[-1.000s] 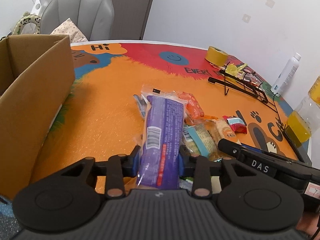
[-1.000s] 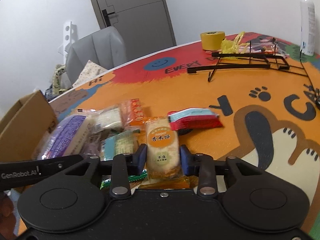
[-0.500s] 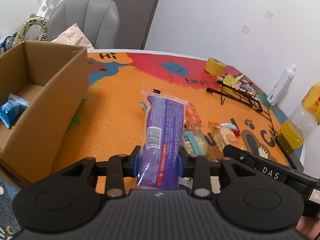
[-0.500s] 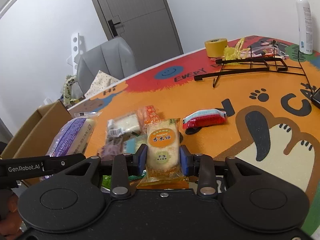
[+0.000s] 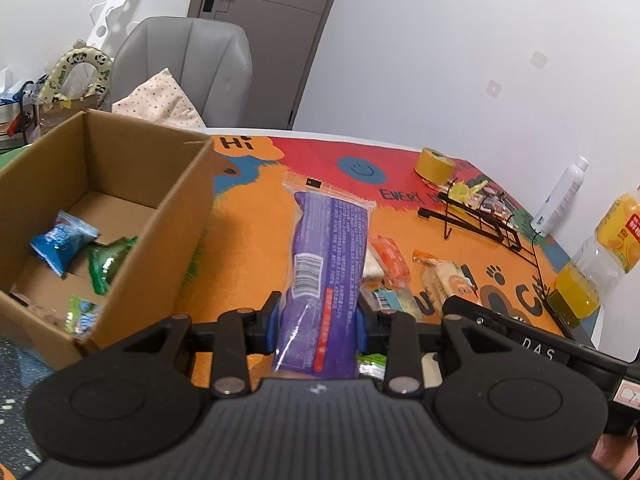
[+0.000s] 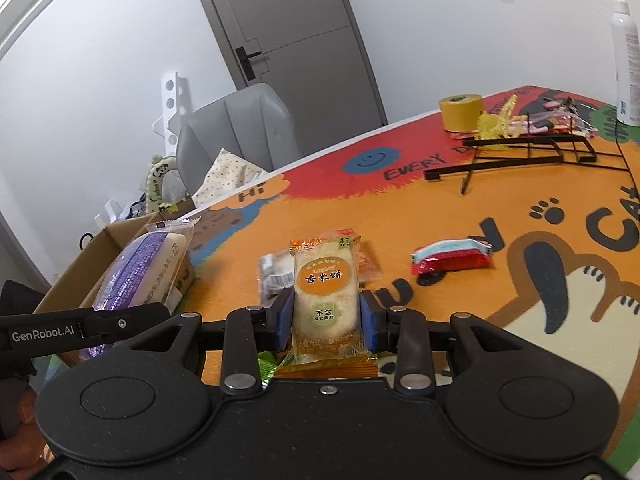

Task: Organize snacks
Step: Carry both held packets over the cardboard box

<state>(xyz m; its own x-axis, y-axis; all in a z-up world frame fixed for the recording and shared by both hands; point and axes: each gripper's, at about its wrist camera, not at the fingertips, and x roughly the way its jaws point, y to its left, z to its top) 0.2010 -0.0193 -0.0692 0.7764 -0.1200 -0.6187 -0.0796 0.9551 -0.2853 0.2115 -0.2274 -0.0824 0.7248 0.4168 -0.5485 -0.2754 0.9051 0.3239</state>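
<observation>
Blue pads of our left gripper (image 5: 316,322) pinched on the purple snack pack (image 5: 324,264), our right gripper (image 6: 327,320) clamped on the rice cracker packet (image 6: 326,300) — both lifted just beside the cardboard box (image 5: 176,216), loose snacks (image 5: 394,264) on the orange mat (image 5: 248,248) beside that box.

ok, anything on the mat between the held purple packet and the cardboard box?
Nothing: in the left wrist view only bare orange mat lies between the purple packet and the cardboard box.
</observation>
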